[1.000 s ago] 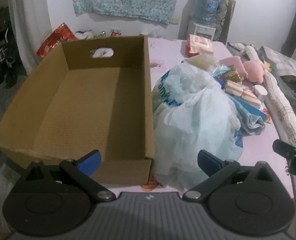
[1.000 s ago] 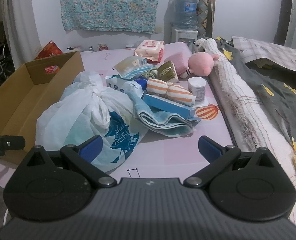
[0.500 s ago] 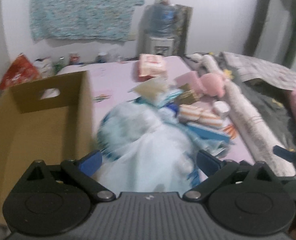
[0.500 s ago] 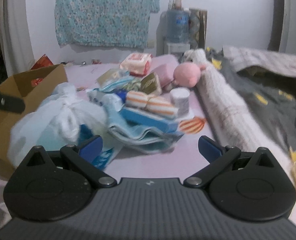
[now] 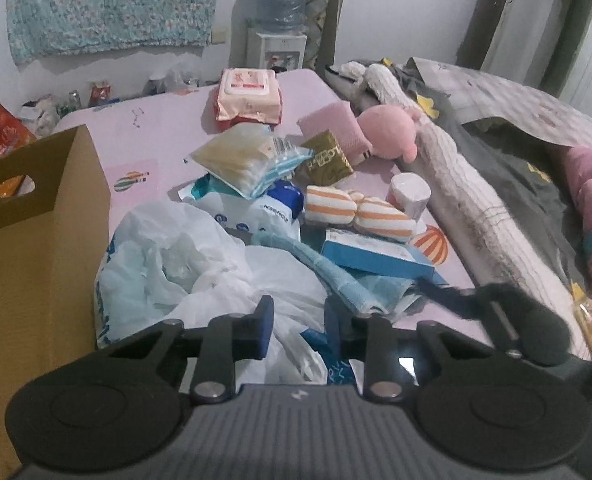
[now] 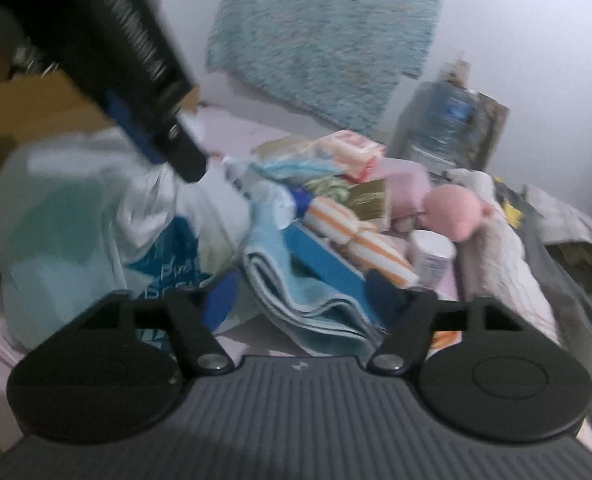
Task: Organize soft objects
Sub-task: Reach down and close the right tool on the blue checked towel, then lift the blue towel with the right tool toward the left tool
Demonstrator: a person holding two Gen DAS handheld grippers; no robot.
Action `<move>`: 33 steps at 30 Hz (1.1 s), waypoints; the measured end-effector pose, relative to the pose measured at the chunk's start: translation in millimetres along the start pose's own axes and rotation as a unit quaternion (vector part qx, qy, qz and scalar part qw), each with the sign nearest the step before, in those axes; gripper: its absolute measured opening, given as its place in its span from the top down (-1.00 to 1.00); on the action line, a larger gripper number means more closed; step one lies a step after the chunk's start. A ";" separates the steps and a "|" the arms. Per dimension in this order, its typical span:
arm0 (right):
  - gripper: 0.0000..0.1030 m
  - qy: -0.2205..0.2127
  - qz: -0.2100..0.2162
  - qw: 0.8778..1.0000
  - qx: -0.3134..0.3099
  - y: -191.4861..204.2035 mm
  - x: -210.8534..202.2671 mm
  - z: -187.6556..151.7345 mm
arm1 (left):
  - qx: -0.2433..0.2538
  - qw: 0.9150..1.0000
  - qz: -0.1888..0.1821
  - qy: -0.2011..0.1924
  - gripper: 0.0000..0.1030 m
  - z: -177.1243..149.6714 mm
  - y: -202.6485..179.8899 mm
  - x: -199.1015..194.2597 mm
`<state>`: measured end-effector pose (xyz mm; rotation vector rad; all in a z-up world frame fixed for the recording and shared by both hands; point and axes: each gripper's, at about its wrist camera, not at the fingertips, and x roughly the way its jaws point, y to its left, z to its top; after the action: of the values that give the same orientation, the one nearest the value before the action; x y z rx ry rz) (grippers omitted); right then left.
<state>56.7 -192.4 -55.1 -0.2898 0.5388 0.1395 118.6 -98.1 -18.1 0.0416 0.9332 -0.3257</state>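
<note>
My left gripper (image 5: pixel 299 322) is closing on the gathered top of the white plastic bag (image 5: pixel 199 276), which lies on the bed (image 5: pixel 167 112) just beside the cardboard box (image 5: pixel 43 248). Film sits between my fingers; whether the pads press it yet, I cannot tell.

My right gripper (image 6: pixel 302 298) is also closing, with the folded blue towel (image 6: pixel 296 284) between its fingers. The blurred view does not show contact.

Judgement: the bag is light, slack and slippery. A pinch on loose film will slide, so the bunched neck is the sound hold. The towel is soft and limp. Taken at the folded edge it should lift whole; taken by one layer it will unfold.
</note>
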 end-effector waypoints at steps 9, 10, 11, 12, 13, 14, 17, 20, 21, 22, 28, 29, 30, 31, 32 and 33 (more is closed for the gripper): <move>0.79 0.008 0.053 0.997 0.053 -12.6 36.0 4.8 | 0.002 1.000 0.001 -0.003 0.49 -4.0 -1.0 -1.7; 0.81 0.004 0.057 0.996 0.073 -17.6 33.3 5.3 | 0.002 1.000 0.000 -0.005 0.49 -4.5 -1.2 -3.4; 0.82 0.000 0.061 0.994 0.087 -20.0 28.6 3.4 | 0.002 1.000 -0.002 -0.007 0.49 -5.6 -0.8 -5.6; 0.82 -0.004 0.065 0.992 0.105 -23.9 24.0 2.7 | 0.002 1.000 -0.006 -0.009 0.47 -6.8 -0.7 -8.1; 0.82 -0.008 0.071 0.990 0.125 -28.6 18.4 1.4 | 0.002 1.000 -0.009 -0.012 0.46 -8.2 -0.3 -10.8; 0.83 -0.010 0.075 0.988 0.138 -33.2 13.8 -0.2 | 0.002 1.000 -0.013 -0.016 0.44 -9.6 -0.6 -13.7; 0.83 -0.019 0.083 0.980 0.178 -43.5 -6.6 -8.3 | 0.009 0.999 -0.022 -0.026 0.44 -15.1 -4.8 -23.1; 0.83 -0.019 0.091 0.973 0.212 -52.7 -25.6 -19.1 | 0.022 0.999 -0.033 -0.037 0.39 -22.1 -12.2 -31.0; 0.83 -0.019 0.092 0.970 0.224 -56.3 -32.5 -23.8 | 0.027 0.998 -0.037 -0.039 0.34 -25.3 -15.2 -32.6; 0.83 -0.018 0.095 0.967 0.235 -59.1 -35.4 -28.2 | 0.032 0.998 -0.041 -0.039 0.33 -28.8 -18.1 -32.8; 0.81 0.002 0.135 0.924 0.357 -81.9 -37.9 -63.6 | 0.053 0.997 -0.047 -0.025 0.22 -48.4 -31.2 -22.5; 0.81 0.006 0.138 0.919 0.370 -84.9 -36.5 -68.7 | 0.053 0.997 -0.047 -0.022 0.22 -51.1 -31.9 -22.6; 0.80 0.009 0.138 0.915 0.378 -86.7 -35.8 -72.5 | 0.052 0.997 -0.050 -0.022 0.19 -52.3 -31.6 -23.9; 0.80 0.011 0.138 0.914 0.382 -85.6 -35.0 -73.9 | 0.053 0.997 -0.053 -0.023 0.16 -53.5 -32.1 -26.8; 0.80 0.012 0.138 0.912 0.386 -85.0 -33.9 -74.1 | 0.056 0.997 -0.056 -0.026 0.05 -55.0 -32.3 -30.4; 0.80 0.013 0.140 0.910 0.391 -85.3 -32.2 -75.4 | 0.062 0.996 -0.060 -0.032 -0.07 -57.4 -33.0 -35.5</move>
<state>10.3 -298.4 -80.0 0.5742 0.6199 0.1855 44.6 -110.3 -20.7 0.0896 0.8533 -0.4933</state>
